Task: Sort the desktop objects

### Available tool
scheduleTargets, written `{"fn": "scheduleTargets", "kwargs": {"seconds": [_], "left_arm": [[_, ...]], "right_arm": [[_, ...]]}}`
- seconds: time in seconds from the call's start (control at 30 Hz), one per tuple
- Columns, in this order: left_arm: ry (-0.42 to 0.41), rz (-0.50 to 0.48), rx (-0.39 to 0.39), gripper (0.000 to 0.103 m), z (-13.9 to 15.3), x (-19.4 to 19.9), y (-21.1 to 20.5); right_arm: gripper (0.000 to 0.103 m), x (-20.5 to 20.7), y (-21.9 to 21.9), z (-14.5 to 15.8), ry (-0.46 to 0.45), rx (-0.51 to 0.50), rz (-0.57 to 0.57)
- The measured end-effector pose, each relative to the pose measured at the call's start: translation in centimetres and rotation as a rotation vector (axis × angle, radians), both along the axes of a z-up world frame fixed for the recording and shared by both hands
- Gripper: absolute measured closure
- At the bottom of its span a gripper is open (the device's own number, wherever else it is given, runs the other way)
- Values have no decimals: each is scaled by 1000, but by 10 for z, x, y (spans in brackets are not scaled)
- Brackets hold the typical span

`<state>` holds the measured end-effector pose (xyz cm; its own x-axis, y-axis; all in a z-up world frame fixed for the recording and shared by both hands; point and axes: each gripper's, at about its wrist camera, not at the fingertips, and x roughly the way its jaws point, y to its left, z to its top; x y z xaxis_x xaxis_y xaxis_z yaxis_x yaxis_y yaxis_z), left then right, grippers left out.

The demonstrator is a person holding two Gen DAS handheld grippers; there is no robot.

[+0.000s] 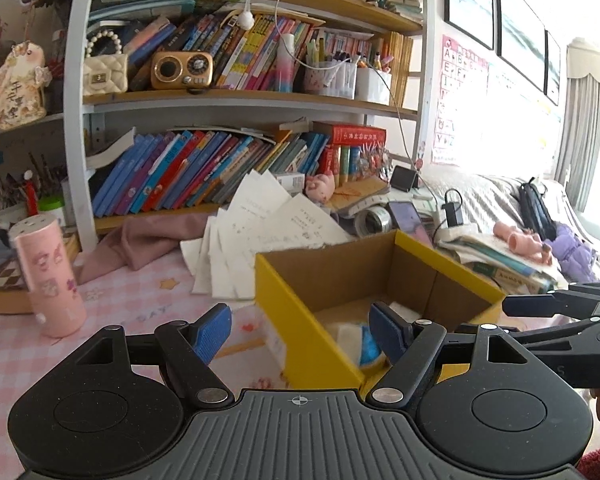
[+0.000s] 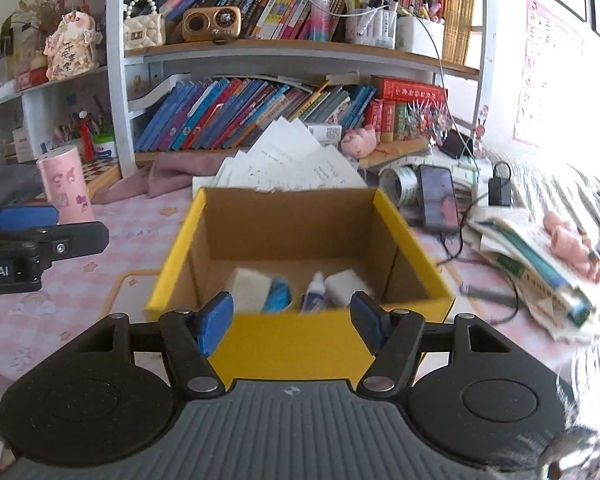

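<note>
right gripper (image 2: 292, 320) jaws spread, gripping nothing, facing yellow box (image 2: 300, 344) squarely | left gripper (image 1: 302, 330) jaws spread, empty, sitting box's left

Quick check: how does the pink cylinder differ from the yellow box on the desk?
The pink cylinder is tall, round and closed on top; the yellow box is low, square-cornered and open-topped. The cylinder carries cartoon stickers, the box has plain yellow walls. Items lie inside the box; the cylinder's contents are hidden. Both stand upright on the pink tablecloth.

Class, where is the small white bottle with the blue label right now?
In the right wrist view, the small bottle lies inside the yellow box, near its front wall, between two white items.
</note>
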<state>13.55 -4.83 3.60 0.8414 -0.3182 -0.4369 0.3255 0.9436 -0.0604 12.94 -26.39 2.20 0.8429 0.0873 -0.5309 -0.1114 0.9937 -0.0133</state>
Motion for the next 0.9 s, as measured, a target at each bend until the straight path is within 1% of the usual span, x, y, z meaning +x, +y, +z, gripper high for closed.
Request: {"fn": "scheduleTargets", "kwargs": {"seconds": [0.1, 0.27, 0.37, 0.47, 0.5, 0.57, 0.77, 0.83, 0.9], "left_arm": [[23, 0, 3, 25, -3, -15, 17], [67, -7, 47, 25, -11, -42, 40], [89, -12, 80, 20, -16, -59, 49], [104, -10, 97, 18, -19, -73, 58], [108, -5, 99, 16, -19, -76, 60], [116, 5, 95, 13, -20, -82, 64], [171, 66, 110, 10, -26, -92, 65], [182, 99, 114, 7, -27, -93, 64], [195, 131, 119, 6, -27, -94, 60]], "right_arm": [[40, -21, 20, -5, 17, 1, 1], [40, -55, 50, -14, 42, 4, 2], [40, -73, 64, -20, 54, 10, -4], [40, -87, 74, -21, 68, 10, -9], [40, -91, 77, -21, 72, 7, -7], [39, -97, 82, -20, 79, -3, -1], [38, -103, 84, -18, 96, -25, 31], [35, -101, 82, -17, 95, -33, 51], [31, -98, 77, -17, 92, -38, 74]]}}
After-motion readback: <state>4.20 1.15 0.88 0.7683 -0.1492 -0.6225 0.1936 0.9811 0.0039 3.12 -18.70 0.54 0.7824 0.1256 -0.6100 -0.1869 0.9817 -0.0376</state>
